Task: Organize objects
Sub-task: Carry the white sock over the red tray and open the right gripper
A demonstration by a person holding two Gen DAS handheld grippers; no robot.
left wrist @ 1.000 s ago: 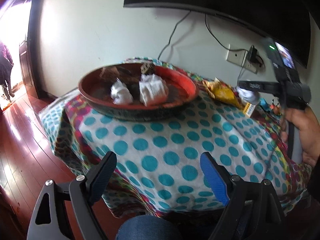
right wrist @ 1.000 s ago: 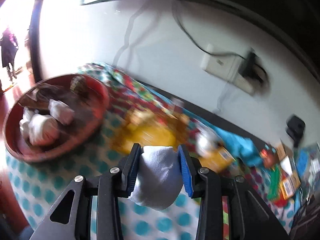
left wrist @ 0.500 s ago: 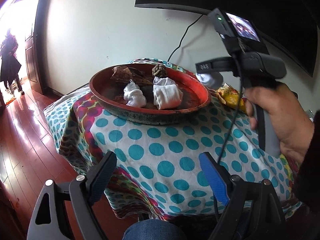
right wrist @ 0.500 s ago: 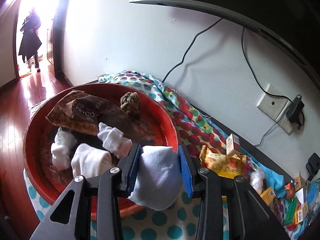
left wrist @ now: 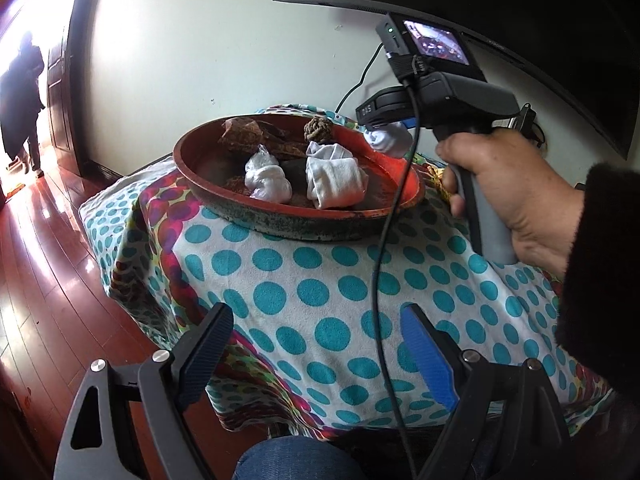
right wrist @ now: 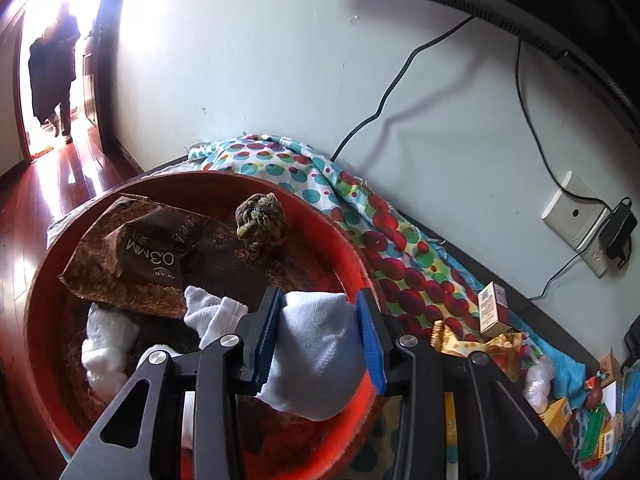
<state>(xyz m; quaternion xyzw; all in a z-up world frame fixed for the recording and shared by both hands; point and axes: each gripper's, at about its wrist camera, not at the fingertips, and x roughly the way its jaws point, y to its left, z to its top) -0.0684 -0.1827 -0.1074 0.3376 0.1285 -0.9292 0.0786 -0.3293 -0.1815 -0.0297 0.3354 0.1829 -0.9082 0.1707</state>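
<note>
Mid-task: red bowl [right wrist: 44,344] at desk's left already holds brown packet [right wrist: 132,256] reading "0.3MM", white sock rolls [left wrist: 334,178]. Right tool [right wrist: 318,330] clamps pale sock [right wrist: 316,344] above bowl's right rim, unreleased. Left tool [left wrist: 320,350] open, empty. Far right, boxes [right wrist: 494,308], wrappers unsorted, print unreadable

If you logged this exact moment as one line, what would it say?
right gripper: shut on sock, over bowl | left gripper: open, idle
</note>
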